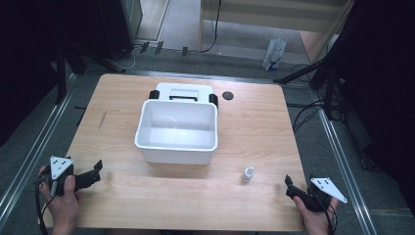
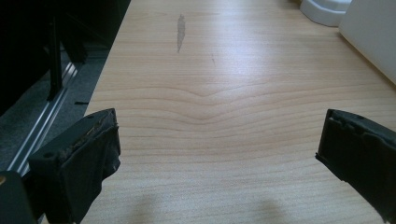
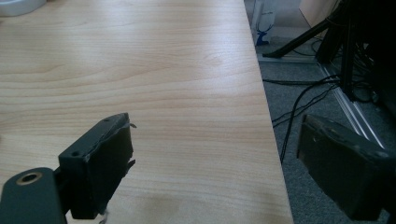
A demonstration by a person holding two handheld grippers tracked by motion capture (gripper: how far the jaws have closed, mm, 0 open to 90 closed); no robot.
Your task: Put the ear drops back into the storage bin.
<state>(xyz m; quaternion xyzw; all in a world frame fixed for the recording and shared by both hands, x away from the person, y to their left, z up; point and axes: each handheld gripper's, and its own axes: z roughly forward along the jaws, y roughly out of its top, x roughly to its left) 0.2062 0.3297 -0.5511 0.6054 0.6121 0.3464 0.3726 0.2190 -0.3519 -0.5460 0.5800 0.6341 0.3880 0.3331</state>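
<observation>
Two grippers of mine low over the worktop (image 1: 147, 196), left gripper (image 1: 98, 169) and right gripper (image 1: 288, 185) both fingers wide apart, holding nothing, small bottle (image 1: 248, 174) standing near the right one, white bin (image 1: 176, 132) mid-worktop.

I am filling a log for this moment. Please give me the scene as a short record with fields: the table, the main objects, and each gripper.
table: wooden table, light top
box: white box, open, nothing visible inside, mid-table
lid: white lid lying behind the box
bottle: small bottle, upright, in front of the box toward the right
left gripper: left gripper, jaws open, nothing between them, near front left corner
right gripper: right gripper, jaws open, nothing between them, at the front right edge, nearest the bottle
</observation>
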